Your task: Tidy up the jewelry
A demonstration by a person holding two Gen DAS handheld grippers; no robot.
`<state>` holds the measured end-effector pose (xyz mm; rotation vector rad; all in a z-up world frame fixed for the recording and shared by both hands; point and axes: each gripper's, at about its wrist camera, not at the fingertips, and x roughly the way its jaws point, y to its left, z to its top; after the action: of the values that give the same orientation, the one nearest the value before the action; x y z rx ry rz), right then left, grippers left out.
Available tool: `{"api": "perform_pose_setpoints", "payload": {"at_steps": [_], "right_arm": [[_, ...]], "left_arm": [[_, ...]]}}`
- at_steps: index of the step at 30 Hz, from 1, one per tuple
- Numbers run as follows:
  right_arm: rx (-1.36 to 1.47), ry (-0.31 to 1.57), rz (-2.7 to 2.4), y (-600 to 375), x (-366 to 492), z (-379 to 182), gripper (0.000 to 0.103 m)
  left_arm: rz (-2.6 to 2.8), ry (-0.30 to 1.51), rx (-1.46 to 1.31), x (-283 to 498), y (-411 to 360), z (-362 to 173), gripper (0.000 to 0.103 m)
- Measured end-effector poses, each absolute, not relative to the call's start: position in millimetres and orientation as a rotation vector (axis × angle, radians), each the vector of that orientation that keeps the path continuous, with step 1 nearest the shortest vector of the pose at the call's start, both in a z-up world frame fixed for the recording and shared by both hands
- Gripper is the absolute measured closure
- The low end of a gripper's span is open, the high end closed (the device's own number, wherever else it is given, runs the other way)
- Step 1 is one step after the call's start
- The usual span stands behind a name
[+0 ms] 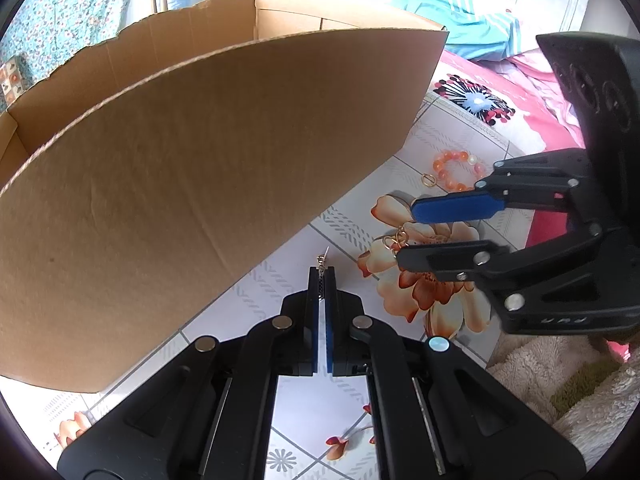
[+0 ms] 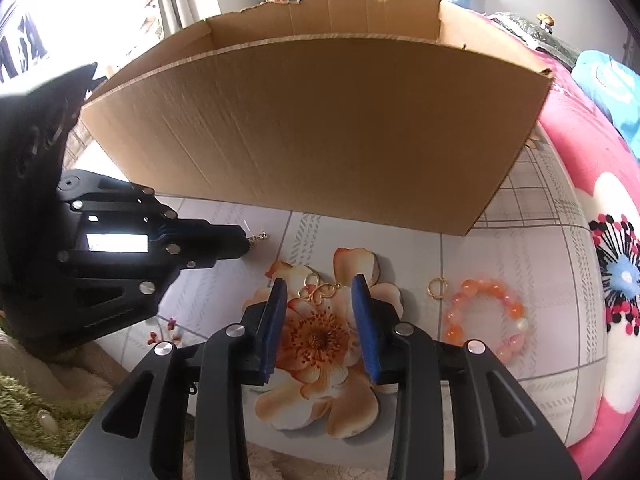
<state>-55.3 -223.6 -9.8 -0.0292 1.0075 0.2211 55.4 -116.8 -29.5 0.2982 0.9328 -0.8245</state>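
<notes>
My left gripper (image 1: 321, 269) is shut on a small silver earring (image 1: 321, 261) whose hook and chain poke out past the tips; it also shows in the right wrist view (image 2: 256, 237), low over the floral sheet by the cardboard box (image 1: 208, 184). My right gripper (image 2: 320, 284) is open, its blue pads on either side of a gold butterfly pendant (image 2: 320, 292) lying on the printed flower. In the left wrist view the right gripper (image 1: 404, 232) hovers over that pendant (image 1: 394, 240). A gold ring (image 2: 436, 288) and an orange bead bracelet (image 2: 488, 316) lie to the right.
The open cardboard box (image 2: 320, 128) stands just behind the jewelry, its near wall tall. A pink floral blanket (image 2: 600, 240) lies to the right, a fluffy beige-green throw (image 2: 36, 408) to the left. A teal cloth (image 1: 460, 12) lies behind the box.
</notes>
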Motion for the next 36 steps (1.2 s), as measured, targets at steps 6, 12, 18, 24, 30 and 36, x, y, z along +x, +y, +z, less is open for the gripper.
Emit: {"api": "perform_pose_setpoints", "payload": {"at_steps": [6,12,18,24,30,36], "right_arm": [[-0.122,1.002,0.227,-209.6,-54.0,-11.4,0.078],[-0.102,1.003,0.234,-203.5,-54.9,-11.2,0.083],[-0.051,1.008,0.247,-229.9,-53.2,-9.4,0.096],[-0.026,1.01,0.249,-238.1,-54.2,-5.2,0.095],[-0.044,1.05,0.261,-233.3,-50.0,0.7,0.073],[-0.154,1.108,0.264,-215.9,-39.3,-6.2,0.072]], "left_arm": [[-0.824,0.932,0.303,54.5,-118.5,-29.5,0.101],[-0.825,0.931,0.304,54.7,-118.6,-29.1,0.101],[-0.825,0.932,0.304,55.1,-119.4,-28.8,0.101],[-0.826,0.93,0.306,54.7,-119.7,-28.7,0.101],[-0.825,0.931,0.303,54.8,-119.8,-28.6,0.101],[-0.831,0.931,0.296,55.2,-119.5,-28.5,0.101]]}}
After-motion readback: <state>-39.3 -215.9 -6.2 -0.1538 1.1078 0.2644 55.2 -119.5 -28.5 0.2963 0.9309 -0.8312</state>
